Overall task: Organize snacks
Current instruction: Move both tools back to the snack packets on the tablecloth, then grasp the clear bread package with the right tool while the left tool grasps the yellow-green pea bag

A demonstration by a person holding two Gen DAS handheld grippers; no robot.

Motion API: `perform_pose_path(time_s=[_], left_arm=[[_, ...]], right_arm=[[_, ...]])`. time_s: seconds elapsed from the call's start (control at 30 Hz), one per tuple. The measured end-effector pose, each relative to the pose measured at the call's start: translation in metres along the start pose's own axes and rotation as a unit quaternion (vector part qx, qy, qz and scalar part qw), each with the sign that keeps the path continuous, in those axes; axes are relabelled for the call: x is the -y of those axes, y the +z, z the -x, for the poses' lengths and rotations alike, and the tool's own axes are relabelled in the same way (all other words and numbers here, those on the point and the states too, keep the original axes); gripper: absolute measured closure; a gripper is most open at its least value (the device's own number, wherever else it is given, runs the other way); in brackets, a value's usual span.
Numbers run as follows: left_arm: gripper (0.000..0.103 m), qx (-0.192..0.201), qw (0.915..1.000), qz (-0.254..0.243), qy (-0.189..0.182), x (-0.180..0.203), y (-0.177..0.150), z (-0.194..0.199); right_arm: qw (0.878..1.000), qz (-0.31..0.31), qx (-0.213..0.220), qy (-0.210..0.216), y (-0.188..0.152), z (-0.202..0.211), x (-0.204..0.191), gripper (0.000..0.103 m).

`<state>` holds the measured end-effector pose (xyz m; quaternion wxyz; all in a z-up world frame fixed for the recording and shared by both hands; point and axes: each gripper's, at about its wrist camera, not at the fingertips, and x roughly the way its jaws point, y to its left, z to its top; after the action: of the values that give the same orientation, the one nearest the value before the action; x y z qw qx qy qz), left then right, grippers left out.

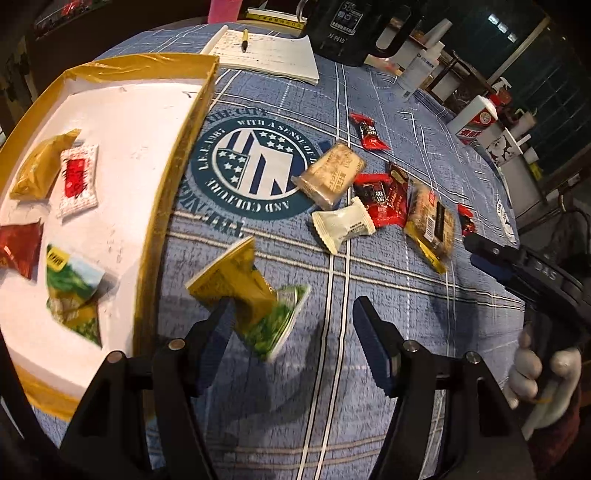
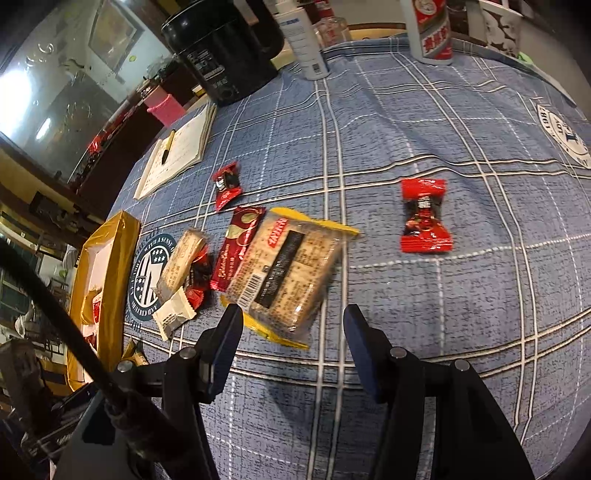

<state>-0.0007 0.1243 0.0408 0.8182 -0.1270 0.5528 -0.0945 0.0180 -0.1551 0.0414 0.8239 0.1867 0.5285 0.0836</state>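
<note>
My left gripper [image 1: 291, 325] stands open just above the blue checked cloth, right of the gold-rimmed white tray [image 1: 177, 177]. A blurred yellow-and-green snack packet [image 1: 251, 295] leans on its left finger only; the right finger is clear of it. The tray holds several packets, among them a white-red one [image 1: 77, 181]. My right gripper [image 2: 291, 325] is open, its tips either side of the near edge of a clear cracker pack [image 2: 288, 273] without pressing on it. Around that pack lie a dark red bar [image 2: 238, 247], a beige bar [image 2: 183, 258], a white candy [image 2: 173, 314] and red candies [image 2: 424, 218].
At the far edge of the table are a notebook with a pen [image 1: 266, 51], a black canister [image 2: 221, 51], a white spray bottle [image 2: 306, 40] and a red-white bottle [image 2: 432, 26]. A gloved hand [image 1: 535, 369] holds the right gripper at the lower right of the left wrist view.
</note>
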Motion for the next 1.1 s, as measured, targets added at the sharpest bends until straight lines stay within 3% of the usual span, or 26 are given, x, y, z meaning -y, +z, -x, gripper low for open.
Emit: perform_pose_path(time_s=[0.03, 0.13, 0.23, 0.33, 0.53, 0.63, 0.83, 1.1], left_arm=[[0.037, 0.0, 1.0, -0.005, 0.003, 0.002, 0.001, -0.002], [0.057, -0.008, 0.9999, -0.014, 0.0, 0.007, 0.0, -0.009], [0.058, -0.014, 0.9998, -0.013, -0.003, 0.007, -0.002, -0.012], [0.057, -0.009, 0.9998, -0.011, -0.011, 0.006, -0.001, -0.01], [0.042, 0.002, 0.9998, 0.011, -0.017, -0.003, 0.009, -0.004], [0.038, 0.001, 0.9994, 0.023, -0.025, -0.006, 0.013, -0.006], [0.037, -0.015, 0.9994, 0.024, -0.018, -0.002, 0.019, -0.018], [0.036, -0.016, 0.9959, 0.059, -0.066, -0.013, 0.027, -0.015]], right_arm=[[1.0, -0.001, 0.0, 0.0, 0.0, 0.001, 0.002, 0.046], [1.0, -0.002, -0.001, 0.001, 0.001, 0.001, 0.004, 0.046], [1.0, -0.005, -0.007, 0.004, 0.005, -0.003, 0.005, 0.045], [1.0, -0.01, -0.015, 0.008, 0.011, -0.011, 0.001, 0.041], [0.999, -0.016, -0.024, -0.017, 0.025, -0.032, -0.017, 0.037], [0.999, -0.008, -0.025, -0.041, 0.03, -0.042, -0.03, 0.03], [0.996, 0.002, -0.032, -0.078, 0.032, -0.059, -0.042, 0.028], [0.994, 0.041, -0.038, -0.094, 0.032, -0.067, -0.051, 0.024]])
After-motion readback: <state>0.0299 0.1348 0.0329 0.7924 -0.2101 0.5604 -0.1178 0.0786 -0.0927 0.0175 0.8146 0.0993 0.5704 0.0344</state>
